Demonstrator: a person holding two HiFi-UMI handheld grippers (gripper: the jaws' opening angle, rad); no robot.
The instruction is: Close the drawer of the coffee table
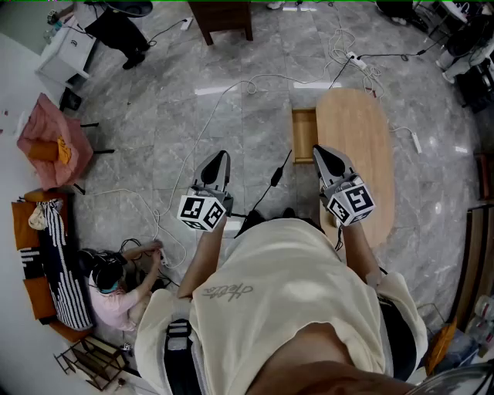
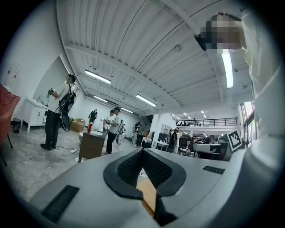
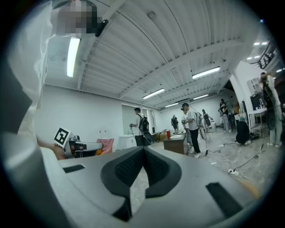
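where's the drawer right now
In the head view, right of centre: the drawer juts open from the coffee table's left side, just ahead of the right tongs.

The floor (image 1: 255, 100) was grey, shiny stone, with white cables (image 1: 202, 131) lying on it. A brown wooden desk (image 1: 224, 19) stood far off. A pink cloth (image 1: 46, 123) lay over a chair. Long lamps (image 2: 98, 76) shone on the white ceiling (image 2: 133, 44). The walls (image 3: 89, 113) were white.

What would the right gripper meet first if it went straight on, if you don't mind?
Probably the open drawer, just ahead of the right gripper in the head view; height is unclear, so it may pass above.
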